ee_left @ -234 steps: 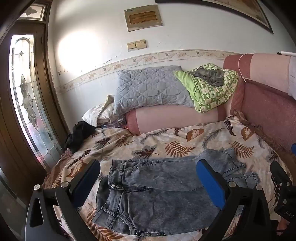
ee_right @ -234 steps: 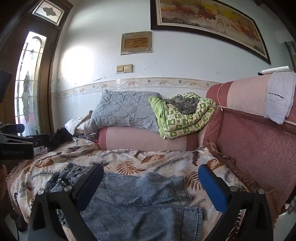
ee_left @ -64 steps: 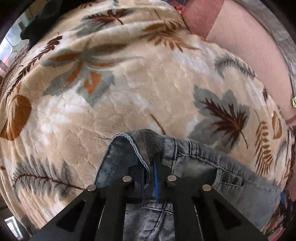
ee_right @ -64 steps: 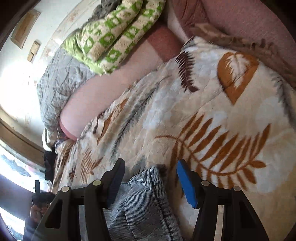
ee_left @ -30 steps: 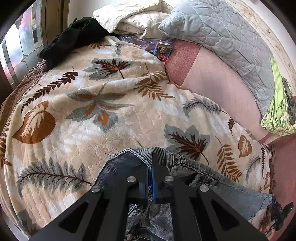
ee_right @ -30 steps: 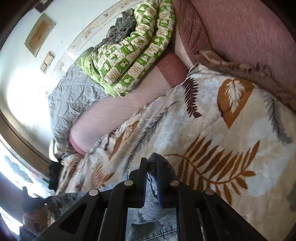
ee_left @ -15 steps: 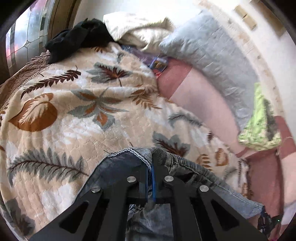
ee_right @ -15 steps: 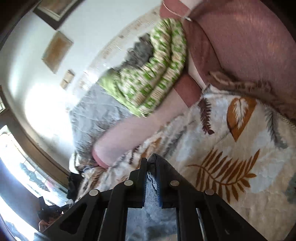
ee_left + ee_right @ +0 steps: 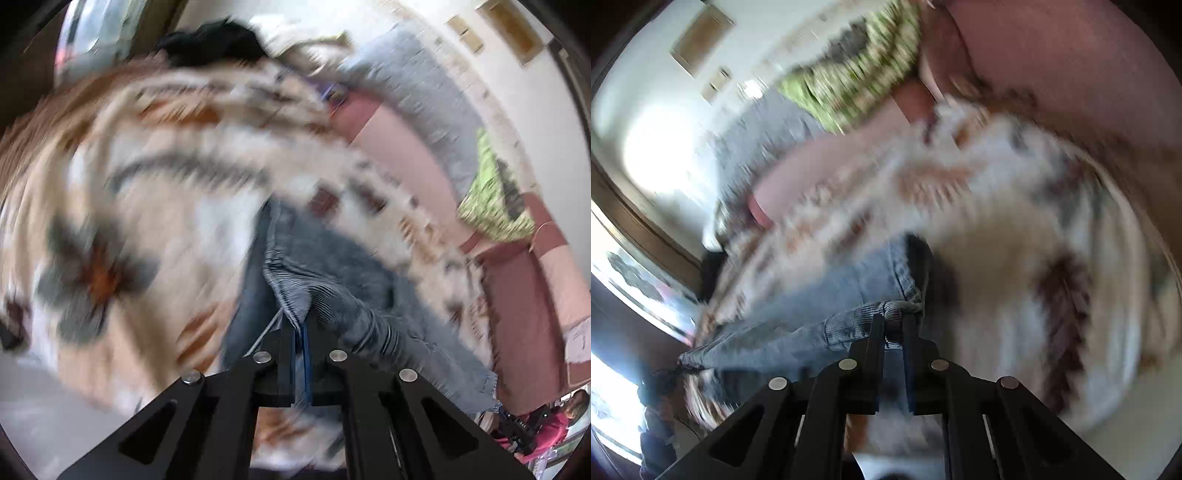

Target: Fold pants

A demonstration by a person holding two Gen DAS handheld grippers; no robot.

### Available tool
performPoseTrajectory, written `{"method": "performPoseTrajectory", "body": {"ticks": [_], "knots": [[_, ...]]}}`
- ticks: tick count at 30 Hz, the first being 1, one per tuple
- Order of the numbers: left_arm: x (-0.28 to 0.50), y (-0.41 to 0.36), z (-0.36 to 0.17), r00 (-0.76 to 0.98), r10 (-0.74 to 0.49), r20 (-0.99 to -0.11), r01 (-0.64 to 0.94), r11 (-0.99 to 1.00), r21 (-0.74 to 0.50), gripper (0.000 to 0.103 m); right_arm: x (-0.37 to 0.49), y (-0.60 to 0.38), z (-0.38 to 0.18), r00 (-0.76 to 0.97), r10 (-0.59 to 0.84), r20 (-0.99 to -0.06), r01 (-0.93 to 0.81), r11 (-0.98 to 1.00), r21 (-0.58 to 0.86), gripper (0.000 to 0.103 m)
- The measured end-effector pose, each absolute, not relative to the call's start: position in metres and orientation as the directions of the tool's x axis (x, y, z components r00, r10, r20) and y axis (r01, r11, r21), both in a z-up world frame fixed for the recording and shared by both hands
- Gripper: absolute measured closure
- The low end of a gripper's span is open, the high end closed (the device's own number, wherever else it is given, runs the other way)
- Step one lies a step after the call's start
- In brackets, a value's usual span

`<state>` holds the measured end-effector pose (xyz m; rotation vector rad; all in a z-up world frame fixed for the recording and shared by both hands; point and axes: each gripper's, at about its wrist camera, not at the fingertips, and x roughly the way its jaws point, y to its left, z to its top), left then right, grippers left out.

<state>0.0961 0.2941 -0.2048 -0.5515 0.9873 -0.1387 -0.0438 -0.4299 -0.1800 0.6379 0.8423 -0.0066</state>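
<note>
Mid-fold: left gripper (image 9: 300,334) and right gripper (image 9: 894,325) each pinch a pants (image 9: 332,266) edge above the blanket (image 9: 155,206); next, lay it over aligned.

A leaf-patterned blanket (image 9: 184,206) fills the blurred centre. A grey pillow (image 9: 413,99) and a green patterned cloth (image 9: 487,206) lie upper right, against the white wall (image 9: 665,66).

Pants (image 9: 332,266) lie on blanket (image 9: 166,206), pillows (image 9: 417,92) behind.
</note>
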Motion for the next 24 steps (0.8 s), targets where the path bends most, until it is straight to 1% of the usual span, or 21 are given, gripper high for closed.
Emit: {"method": "performPoseTrajectory", "body": {"ticks": [1,2,4,6,7,9,10,11,13,16,18,19,20,21,22,23,24], "knots": [[0.091,0.296,-0.215,0.534,-0.346,-0.772,-0.153,0.858,-0.491,0.099,-0.052,-0.427,-0.195,0.62,0.275,-0.735,0.262,0.81,0.524,0.09],[0.086,0.3,-0.227,0.507,-0.338,-0.792,-0.177,0.859,-0.48,0.099,-0.056,-0.426,-0.205,0.572,0.293,-0.766,0.279,0.809,0.517,0.09],[0.078,0.307,-0.239,0.489,-0.356,-0.796,-0.213,0.837,-0.505,0.097,-0.064,-0.425,-0.226,0.448,0.304,-0.841,0.329,0.818,0.471,0.09],[0.073,0.31,-0.231,0.51,-0.37,-0.777,-0.203,0.826,-0.526,0.096,-0.068,-0.428,-0.226,0.414,0.301,-0.859,0.337,0.826,0.452,0.09],[0.071,0.31,-0.222,0.523,-0.358,-0.774,-0.189,0.836,-0.514,0.096,-0.069,-0.43,-0.219,0.434,0.29,-0.853,0.328,0.831,0.45,0.088],[0.067,0.31,-0.203,0.561,-0.307,-0.769,-0.175,0.864,-0.472,0.096,-0.069,-0.434,-0.198,0.499,0.259,-0.827,0.308,0.839,0.449,0.068],[0.064,0.31,-0.192,0.589,-0.274,-0.76,-0.169,0.878,-0.447,0.096,-0.066,-0.436,-0.189,0.534,0.246,-0.809,0.3,0.839,0.454,0.041],[0.062,0.311,-0.181,0.613,-0.255,-0.748,-0.157,0.889,-0.431,0.096,-0.059,-0.436,-0.181,0.565,0.227,-0.793,0.299,0.84,0.454,0.03],[0.057,0.304,-0.161,0.65,-0.251,-0.717,-0.114,0.901,-0.418,0.096,-0.045,-0.438,-0.172,0.629,0.173,-0.758,0.291,0.852,0.436,0.03],[0.056,0.287,-0.148,0.661,-0.254,-0.706,-0.055,0.922,-0.384,0.096,-0.005,-0.438,-0.177,0.631,0.167,-0.758,0.291,0.855,0.43,0.03],[0.06,0.271,-0.147,0.651,-0.275,-0.708,-0.012,0.928,-0.372,0.096,0.023,-0.439,-0.189,0.607,0.153,-0.78,0.294,0.868,0.399,0.032],[0.065,0.263,-0.149,0.637,-0.279,-0.718,0.0,0.932,-0.362,0.096,0.037,-0.44,-0.198,0.587,0.137,-0.798,0.312,0.871,0.379,0.039],[0.071,0.259,-0.152,0.626,-0.273,-0.731,0.001,0.937,-0.349,0.095,0.046,-0.438,-0.207,0.572,0.14,-0.809,0.321,0.869,0.377,0.049],[0.076,0.254,-0.155,0.612,-0.261,-0.746,-0.004,0.943,-0.333,0.092,0.05,-0.439,-0.213,0.559,0.153,-0.815,0.325,0.864,0.385,0.053],[0.083,0.251,-0.16,0.599,-0.253,-0.76,-0.01,0.947,-0.323,0.09,0.057,-0.44,-0.218,0.548,0.157,-0.822,0.337,0.858,0.389,0.057],[0.086,0.25,-0.161,0.591,-0.25,-0.767,-0.014,0.947,-0.32,0.088,0.058,-0.44,-0.22,0.548,0.146,-0.824,0.348,0.856,0.383,0.057],[0.09,0.248,-0.164,0.582,-0.248,-0.775,-0.019,0.948,-0.318,0.082,0.055,-0.439,-0.221,0.554,0.132,-0.822,0.352,0.858,0.375,0.057]]}}
